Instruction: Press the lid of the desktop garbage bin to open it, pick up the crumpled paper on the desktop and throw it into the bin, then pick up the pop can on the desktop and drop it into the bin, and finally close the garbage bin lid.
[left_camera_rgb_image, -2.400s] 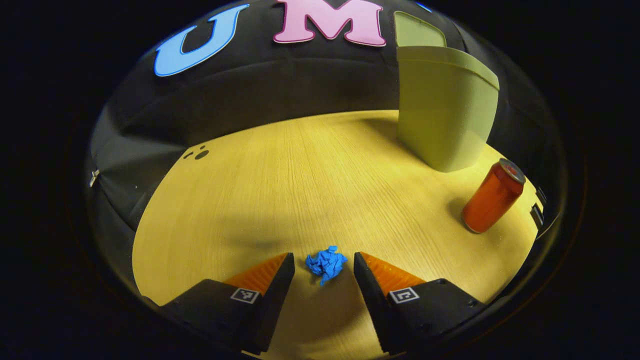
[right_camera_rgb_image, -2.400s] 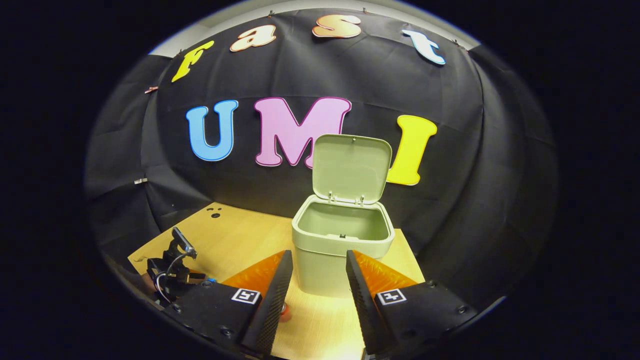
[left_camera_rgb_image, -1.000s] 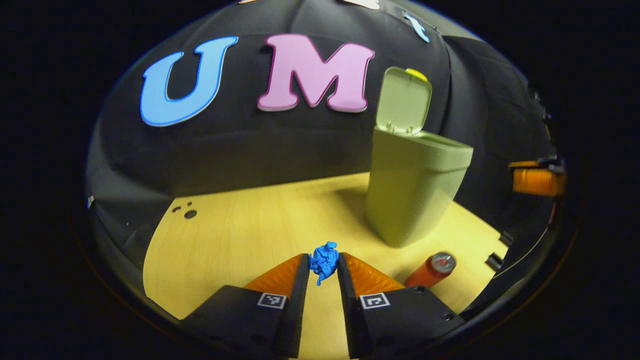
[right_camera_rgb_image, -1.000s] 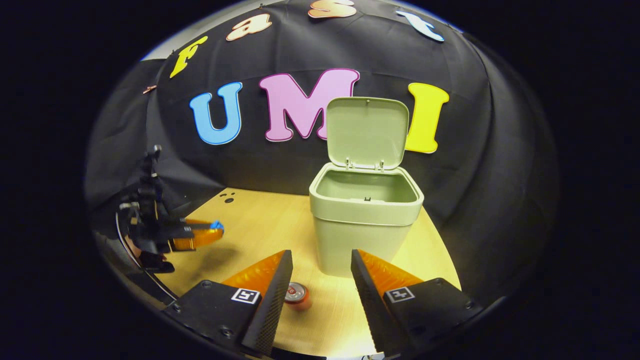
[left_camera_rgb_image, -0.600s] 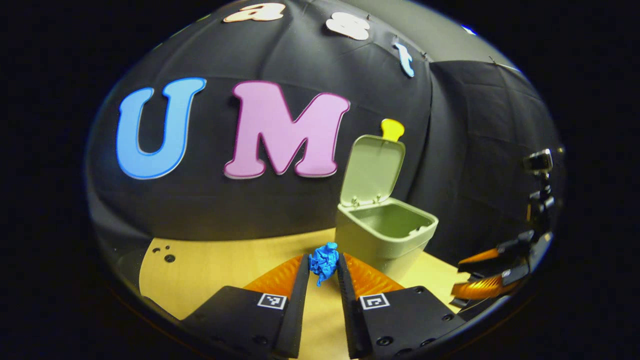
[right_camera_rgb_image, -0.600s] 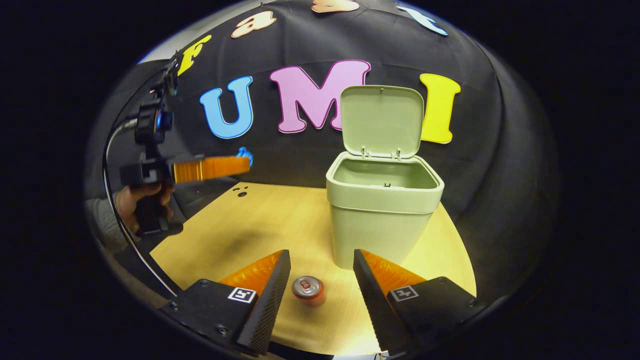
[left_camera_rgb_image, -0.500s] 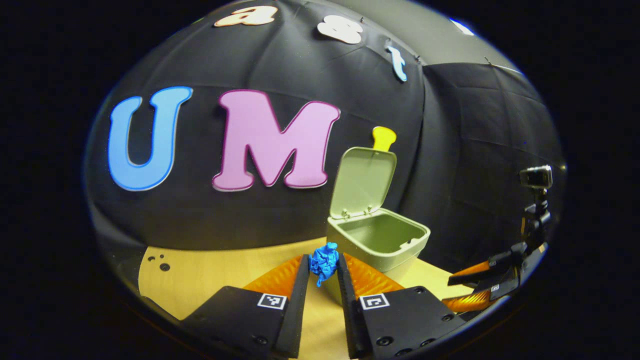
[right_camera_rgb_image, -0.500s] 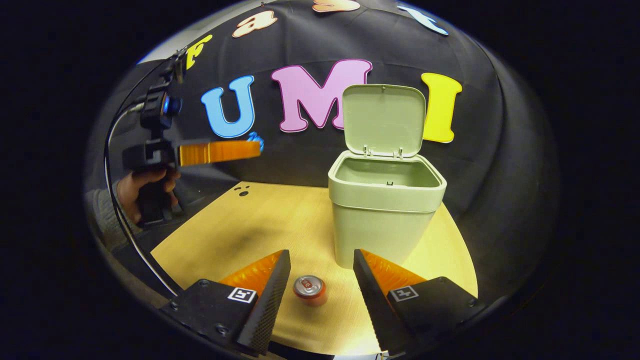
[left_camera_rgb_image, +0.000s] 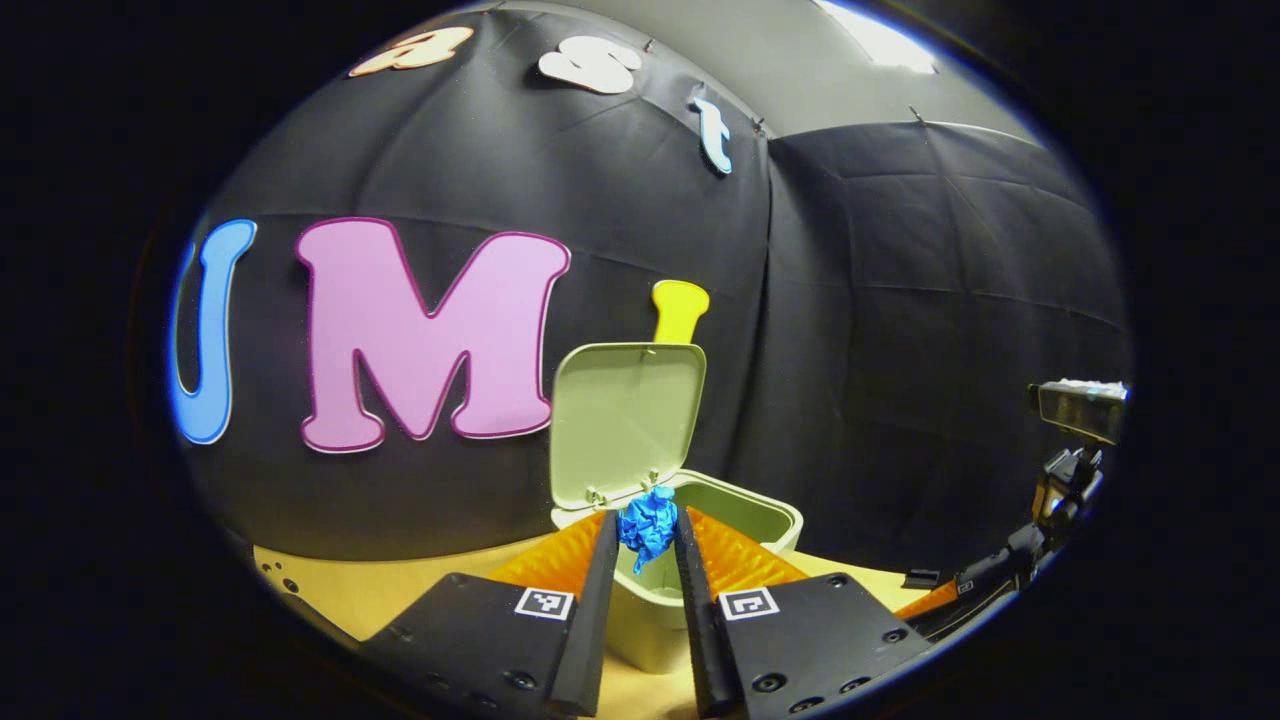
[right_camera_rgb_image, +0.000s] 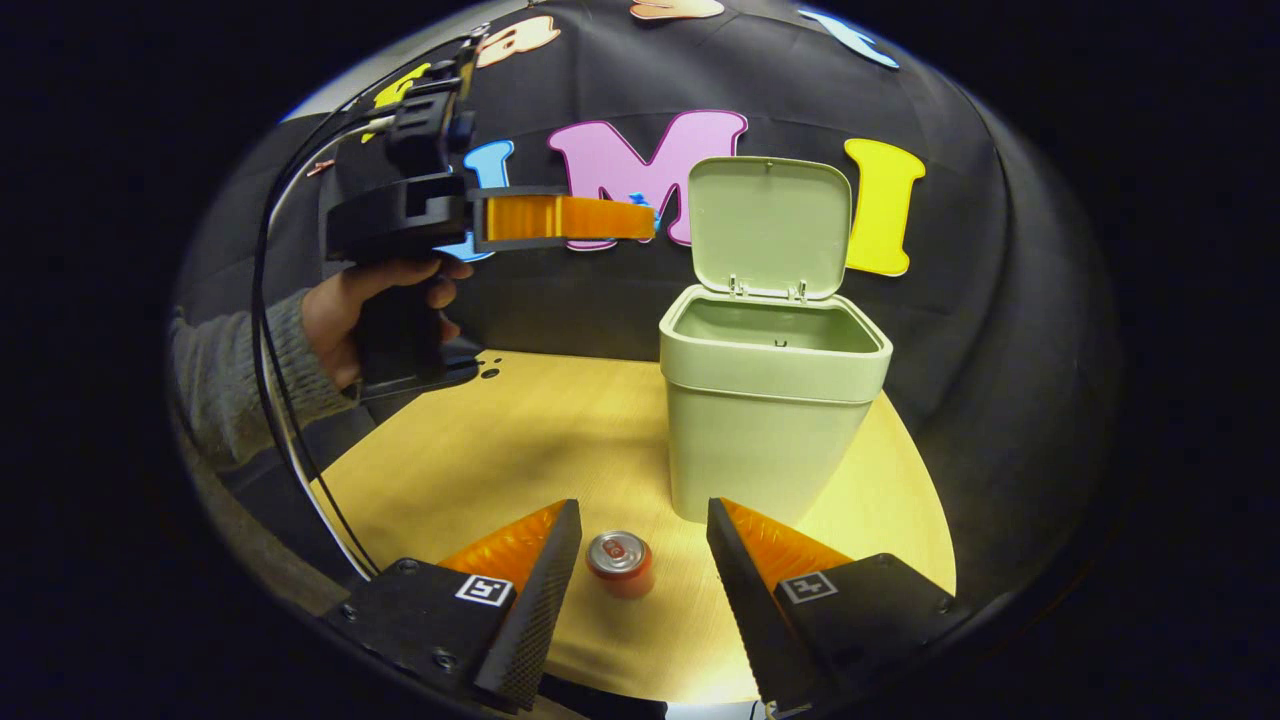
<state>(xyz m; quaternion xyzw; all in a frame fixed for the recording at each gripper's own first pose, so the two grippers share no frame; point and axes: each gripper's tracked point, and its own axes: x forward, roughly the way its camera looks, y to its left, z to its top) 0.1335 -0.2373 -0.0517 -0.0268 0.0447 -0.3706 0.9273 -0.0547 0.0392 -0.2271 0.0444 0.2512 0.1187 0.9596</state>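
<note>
Dim booth; bright overhead glow on table (right_camera_rgb_image: 560, 430); fisheye-bent edges; sharp focus

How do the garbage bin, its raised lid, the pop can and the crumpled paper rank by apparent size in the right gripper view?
1. Garbage bin, largest.
2. Lid, raised upright.
3. Pop can, near the camera, so it may look bigger than it is.
4. Crumpled paper, a small blue scrap at the tips of the left tongs.

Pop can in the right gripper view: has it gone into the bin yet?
No, the pop can stands upright on the table in front of the open bin, between the right tool's spread fingers.
</note>
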